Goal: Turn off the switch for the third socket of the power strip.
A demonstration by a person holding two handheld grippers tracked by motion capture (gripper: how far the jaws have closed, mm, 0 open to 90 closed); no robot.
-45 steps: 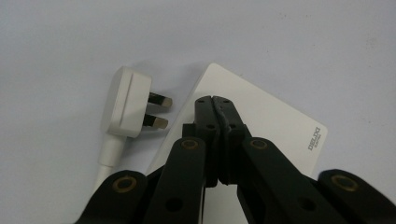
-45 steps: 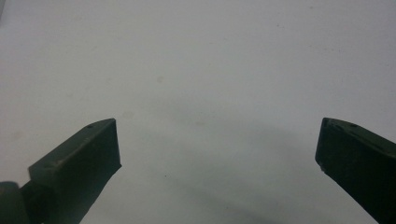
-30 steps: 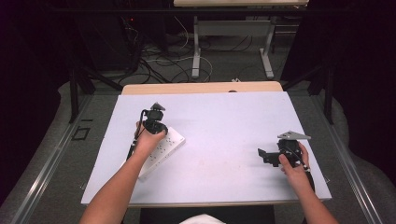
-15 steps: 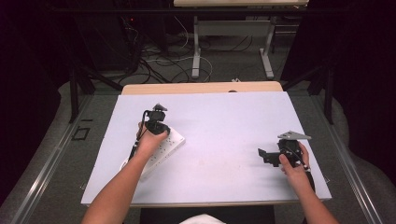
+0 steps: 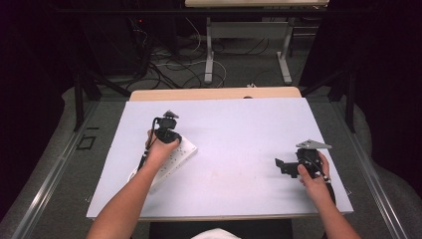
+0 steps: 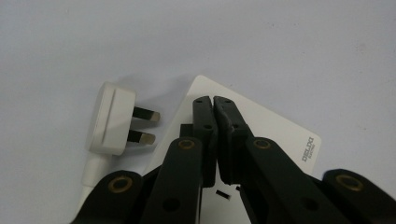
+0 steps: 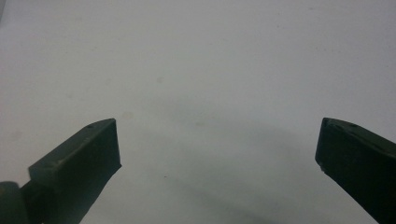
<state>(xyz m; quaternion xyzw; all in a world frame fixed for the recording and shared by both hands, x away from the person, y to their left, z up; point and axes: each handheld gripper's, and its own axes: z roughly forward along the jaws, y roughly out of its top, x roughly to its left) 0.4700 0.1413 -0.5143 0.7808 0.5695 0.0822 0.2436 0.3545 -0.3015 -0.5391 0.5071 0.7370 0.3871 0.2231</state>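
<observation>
The left gripper has its two black jaws pressed together with nothing between them. Their tips sit over a white power strip that lies flat on the white table. Just beside the strip lies a white plug with two metal pins pointing toward it. The right gripper has its jaws spread wide apart over bare table, holding nothing. It is well apart from the strip, near the table's right edge.
</observation>
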